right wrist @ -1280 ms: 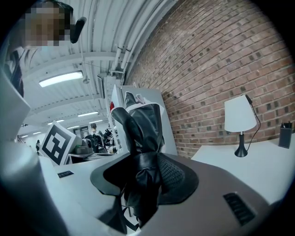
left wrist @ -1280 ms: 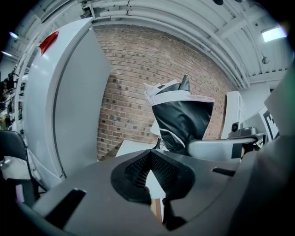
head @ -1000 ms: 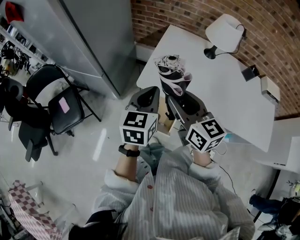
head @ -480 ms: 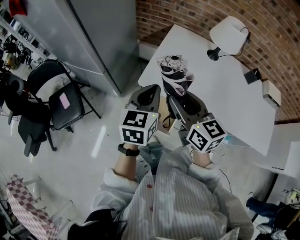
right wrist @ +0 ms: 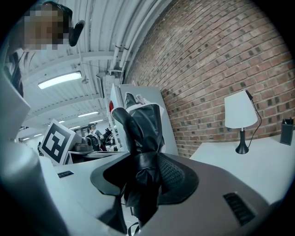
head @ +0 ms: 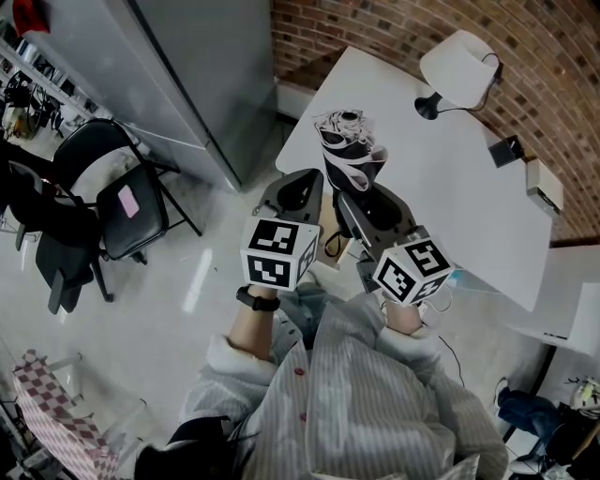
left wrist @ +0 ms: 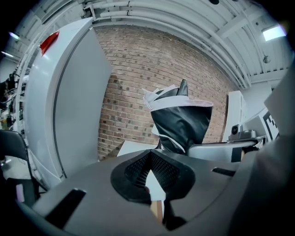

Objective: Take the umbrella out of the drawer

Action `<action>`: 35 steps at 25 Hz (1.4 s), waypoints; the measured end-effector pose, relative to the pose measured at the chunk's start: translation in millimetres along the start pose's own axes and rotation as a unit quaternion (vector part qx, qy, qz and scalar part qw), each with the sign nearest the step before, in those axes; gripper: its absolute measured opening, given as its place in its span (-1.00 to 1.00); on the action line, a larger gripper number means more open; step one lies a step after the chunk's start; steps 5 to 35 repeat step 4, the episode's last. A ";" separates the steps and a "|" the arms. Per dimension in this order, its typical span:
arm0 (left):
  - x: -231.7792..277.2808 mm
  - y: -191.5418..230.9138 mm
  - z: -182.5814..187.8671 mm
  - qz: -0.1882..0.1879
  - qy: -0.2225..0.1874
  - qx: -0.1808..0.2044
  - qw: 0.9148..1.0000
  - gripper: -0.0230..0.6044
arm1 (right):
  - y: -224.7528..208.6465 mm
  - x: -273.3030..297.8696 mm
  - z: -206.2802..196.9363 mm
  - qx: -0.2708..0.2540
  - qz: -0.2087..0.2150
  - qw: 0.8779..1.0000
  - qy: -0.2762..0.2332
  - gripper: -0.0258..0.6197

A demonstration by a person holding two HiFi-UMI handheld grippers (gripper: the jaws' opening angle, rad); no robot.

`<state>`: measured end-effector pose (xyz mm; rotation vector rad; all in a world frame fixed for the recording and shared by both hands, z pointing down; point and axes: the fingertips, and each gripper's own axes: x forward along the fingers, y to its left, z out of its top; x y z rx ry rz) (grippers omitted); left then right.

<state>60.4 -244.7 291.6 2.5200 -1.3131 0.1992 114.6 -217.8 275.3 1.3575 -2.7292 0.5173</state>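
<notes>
The folded black-and-white umbrella [head: 347, 150] stands upright over the near edge of the white table [head: 450, 197]. My right gripper [head: 352, 202] is shut on its lower, bunched part. In the right gripper view the umbrella's dark fabric [right wrist: 143, 133] fills the gap between the jaws of the right gripper [right wrist: 144, 177]. My left gripper [head: 298, 184] hangs just left of the umbrella, apart from it. The left gripper view has the left gripper [left wrist: 150, 159] with its pads meeting at the tips and nothing held, and the umbrella [left wrist: 182, 115] beyond them to the right. I cannot make out the drawer.
On the table stand a white lamp [head: 457, 66], a small dark box [head: 506, 148] and a white box [head: 542, 183]. A tall grey cabinet [head: 178, 75] is on the left, with a black folding chair [head: 122, 197] beside it. A brick wall [head: 394, 28] runs behind.
</notes>
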 end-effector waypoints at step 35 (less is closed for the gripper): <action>4.1 3.1 -3.7 0.001 0.004 0.001 1.000 -0.90 | -2.9 2.9 -3.0 0.000 -0.001 1.000 0.003 -0.33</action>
